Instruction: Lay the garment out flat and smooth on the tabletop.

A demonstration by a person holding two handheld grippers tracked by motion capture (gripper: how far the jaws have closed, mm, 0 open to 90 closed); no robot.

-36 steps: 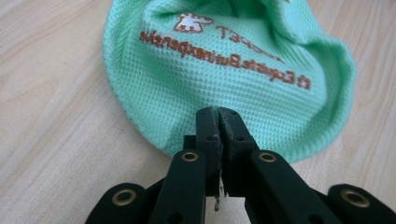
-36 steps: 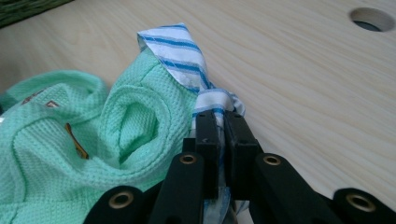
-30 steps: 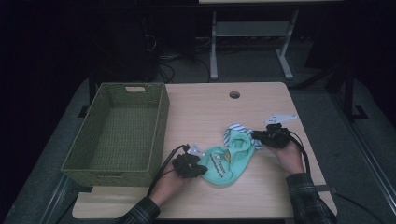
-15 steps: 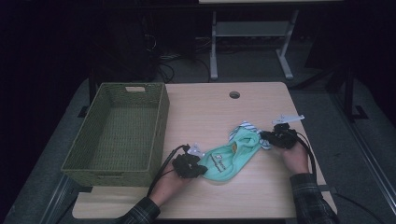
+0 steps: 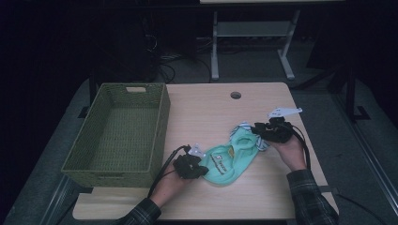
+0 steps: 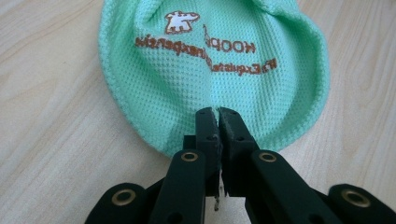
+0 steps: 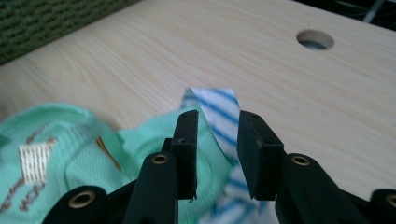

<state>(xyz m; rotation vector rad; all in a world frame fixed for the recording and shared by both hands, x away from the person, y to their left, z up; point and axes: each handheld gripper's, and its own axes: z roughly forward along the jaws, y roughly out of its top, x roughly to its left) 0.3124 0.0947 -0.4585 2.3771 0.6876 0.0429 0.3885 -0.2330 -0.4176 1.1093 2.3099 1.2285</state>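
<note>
A mint-green knit garment [image 5: 229, 158] with brown print lies stretched across the table's near right part. My left gripper [image 5: 201, 166] is shut on its hem; in the left gripper view the jaws [image 6: 217, 113] pinch a fold of the green knit [image 6: 210, 51]. At the garment's far end is a blue-and-white striped collar [image 5: 244, 125]. My right gripper [image 5: 258, 132] is there, and its jaws have just been opening. In the right gripper view they [image 7: 218, 119] stand apart, with the striped collar [image 7: 215, 99] loose between them and the green knit [image 7: 51, 140] at the left.
An empty green woven basket [image 5: 162, 122] stands on the left of the wooden table [image 5: 211, 108], close to my left hand. A round cable hole [image 5: 235, 95] is near the table's far edge. A white metal stand [image 5: 216, 42] is on the floor beyond.
The right gripper drew the collar end out to the right, so the garment now lies longer and flatter. The left gripper has stayed put on the hem.
</note>
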